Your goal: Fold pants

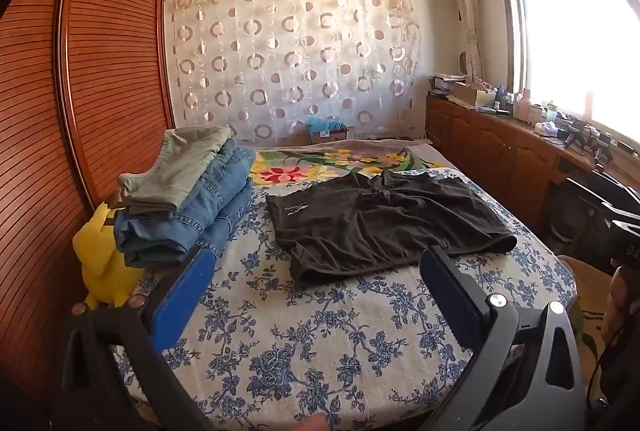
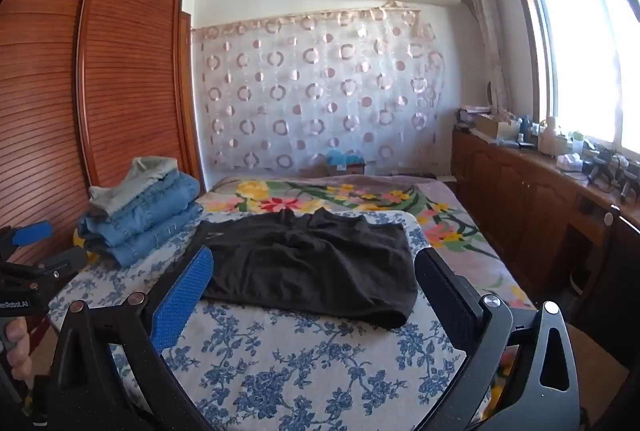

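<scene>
A pair of dark brown pants [image 1: 384, 223] lies spread flat on the blue-flowered bed cover [image 1: 320, 343], with a small white logo near its left end. It also shows in the right wrist view [image 2: 312, 263]. My left gripper [image 1: 316, 263] is open and empty, held above the cover just short of the pants' near edge. My right gripper [image 2: 314, 263] is open and empty, its blue-padded fingers [image 2: 184, 299] framing the pants from the near side. The left gripper shows at the left edge of the right wrist view [image 2: 32, 231].
A stack of folded jeans with a grey-green garment on top [image 1: 188, 203] sits left of the pants. A yellow plush toy [image 1: 100, 255] lies by the wooden wardrobe [image 1: 80, 71]. A flowered blanket [image 1: 320, 163] covers the far bed. Cluttered wooden cabinets [image 1: 520, 151] run along the right.
</scene>
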`<state>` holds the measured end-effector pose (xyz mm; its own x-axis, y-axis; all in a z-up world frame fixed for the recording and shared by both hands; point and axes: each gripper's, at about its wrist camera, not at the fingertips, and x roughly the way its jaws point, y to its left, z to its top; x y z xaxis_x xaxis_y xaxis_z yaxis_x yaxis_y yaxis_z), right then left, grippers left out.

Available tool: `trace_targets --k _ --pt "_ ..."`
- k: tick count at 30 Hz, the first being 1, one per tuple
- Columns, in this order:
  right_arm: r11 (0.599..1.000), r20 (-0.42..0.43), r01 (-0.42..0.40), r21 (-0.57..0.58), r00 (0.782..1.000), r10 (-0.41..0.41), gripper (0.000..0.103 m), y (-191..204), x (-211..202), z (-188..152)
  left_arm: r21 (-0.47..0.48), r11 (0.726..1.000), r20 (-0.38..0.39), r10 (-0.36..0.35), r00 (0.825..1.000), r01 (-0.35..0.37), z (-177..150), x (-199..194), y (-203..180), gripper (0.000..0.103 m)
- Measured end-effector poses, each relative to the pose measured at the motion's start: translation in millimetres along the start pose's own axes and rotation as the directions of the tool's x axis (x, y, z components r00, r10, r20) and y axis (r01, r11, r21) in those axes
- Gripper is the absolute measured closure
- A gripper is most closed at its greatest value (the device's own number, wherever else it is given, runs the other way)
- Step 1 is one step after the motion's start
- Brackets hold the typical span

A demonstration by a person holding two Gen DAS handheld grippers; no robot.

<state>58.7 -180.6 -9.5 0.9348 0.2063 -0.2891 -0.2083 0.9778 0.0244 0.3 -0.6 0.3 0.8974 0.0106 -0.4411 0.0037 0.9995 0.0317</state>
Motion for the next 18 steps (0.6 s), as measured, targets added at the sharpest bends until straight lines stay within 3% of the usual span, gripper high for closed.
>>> trace_targets --k 18 --pt "1.000 -0.014 -0.006 0.013 1.000 0.006 0.000 -0.5 -1.5 0.2 -0.013 1.000 0.012 -0.008 1.000 0.008 1.7 -4.2 -0.9 0.000"
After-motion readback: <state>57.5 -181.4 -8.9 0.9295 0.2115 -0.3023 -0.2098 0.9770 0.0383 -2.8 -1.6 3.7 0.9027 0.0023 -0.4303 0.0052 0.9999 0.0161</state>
